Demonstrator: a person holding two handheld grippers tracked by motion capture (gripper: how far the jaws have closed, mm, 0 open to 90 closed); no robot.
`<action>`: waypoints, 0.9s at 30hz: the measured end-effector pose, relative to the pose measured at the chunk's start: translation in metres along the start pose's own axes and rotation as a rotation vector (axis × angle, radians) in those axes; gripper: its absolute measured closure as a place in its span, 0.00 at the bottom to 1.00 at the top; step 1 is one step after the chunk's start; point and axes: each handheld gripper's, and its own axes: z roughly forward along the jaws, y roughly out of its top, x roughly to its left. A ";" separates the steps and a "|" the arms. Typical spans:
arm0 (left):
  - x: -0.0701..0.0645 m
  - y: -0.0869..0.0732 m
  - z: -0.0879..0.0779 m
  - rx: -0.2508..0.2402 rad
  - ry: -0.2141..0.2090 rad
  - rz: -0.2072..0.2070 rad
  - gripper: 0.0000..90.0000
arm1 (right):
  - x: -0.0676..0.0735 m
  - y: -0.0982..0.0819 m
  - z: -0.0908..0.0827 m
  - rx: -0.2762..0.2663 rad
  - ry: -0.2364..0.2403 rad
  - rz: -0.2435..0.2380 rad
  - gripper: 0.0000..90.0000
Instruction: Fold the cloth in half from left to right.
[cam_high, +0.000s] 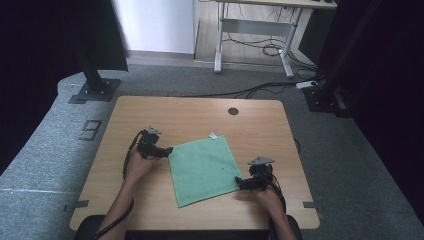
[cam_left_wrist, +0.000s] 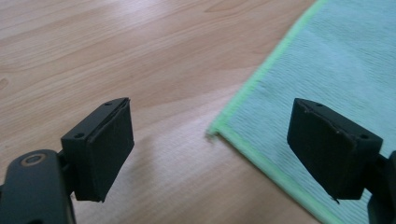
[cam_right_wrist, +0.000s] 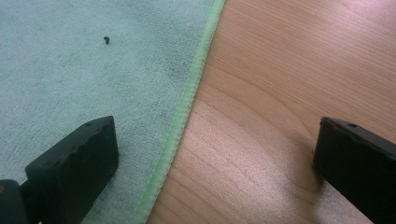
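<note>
One green cloth (cam_high: 204, 169) on table (cam_high: 195, 115)

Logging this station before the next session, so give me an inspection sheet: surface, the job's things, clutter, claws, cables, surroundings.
Surface: wooden table, with a round dark hole near its far edge.
Job's things: green cloth lying flat and unfolded; small white tag at its far corner.
Clutter: one small dark speck on the cloth.
Claws: left claw open, jaws either side of a cloth corner; right claw open, straddling the cloth's edge.
Cables: a black cable trails from the left claw; more lie on the floor beyond the table.
Surroundings: grey carpet, a desk frame behind, dark stands at both sides.
</note>
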 end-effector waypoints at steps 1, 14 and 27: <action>0.002 -0.001 0.002 0.003 0.005 -0.004 0.17 | 0.000 0.000 0.000 0.000 0.000 0.000 0.00; 0.006 -0.010 0.019 -0.022 0.058 0.000 0.16 | 0.000 0.000 0.000 -0.002 0.001 0.001 0.00; 0.007 -0.009 0.019 -0.019 0.056 -0.006 0.14 | 0.017 0.013 -0.010 -0.019 0.075 -0.049 0.07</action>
